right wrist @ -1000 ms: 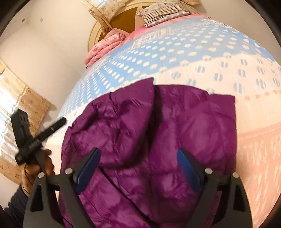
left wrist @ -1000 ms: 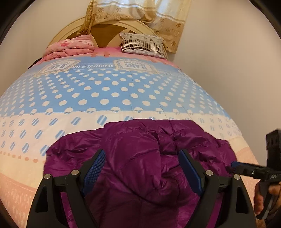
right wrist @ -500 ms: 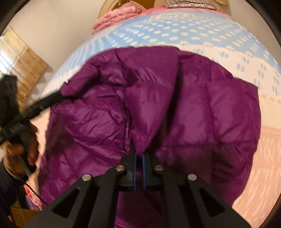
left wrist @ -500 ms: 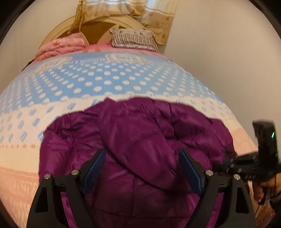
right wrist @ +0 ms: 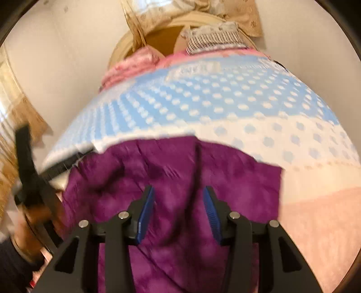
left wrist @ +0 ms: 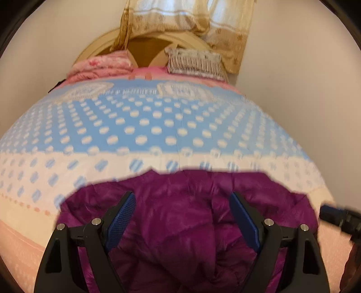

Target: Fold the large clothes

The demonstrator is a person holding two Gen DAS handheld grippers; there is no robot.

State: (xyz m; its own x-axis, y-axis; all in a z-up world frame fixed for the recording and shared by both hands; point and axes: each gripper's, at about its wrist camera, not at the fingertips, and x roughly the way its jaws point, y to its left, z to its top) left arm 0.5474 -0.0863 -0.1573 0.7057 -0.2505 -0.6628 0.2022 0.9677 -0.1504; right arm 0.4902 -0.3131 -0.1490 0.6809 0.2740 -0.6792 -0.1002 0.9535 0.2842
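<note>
A purple quilted jacket [left wrist: 185,236] lies crumpled on the near part of the bed, partly folded over itself. My left gripper [left wrist: 181,196] is open just above its middle, with nothing between the blue pads. In the right wrist view the jacket [right wrist: 237,180] fills the lower middle. My right gripper [right wrist: 178,189] hovers over a dark crease, and its jaws are opening; the pads stand apart and press on no cloth. The left gripper's fingers [right wrist: 65,163] show blurred at the jacket's left edge. The right gripper's tip [left wrist: 336,217] shows at the jacket's right edge.
The bed cover [left wrist: 158,130] is blue with white dots, then cream and pink toward me. A striped pillow [left wrist: 194,63] and a folded pink blanket [left wrist: 101,67] lie by the round headboard. A wall runs close along the bed's right side; a curtain [left wrist: 185,20] hangs behind.
Half a second ago the right gripper was shut on a fold of the jacket; it has now let go, opened and pulled back. The left gripper stayed open and drew back.
</note>
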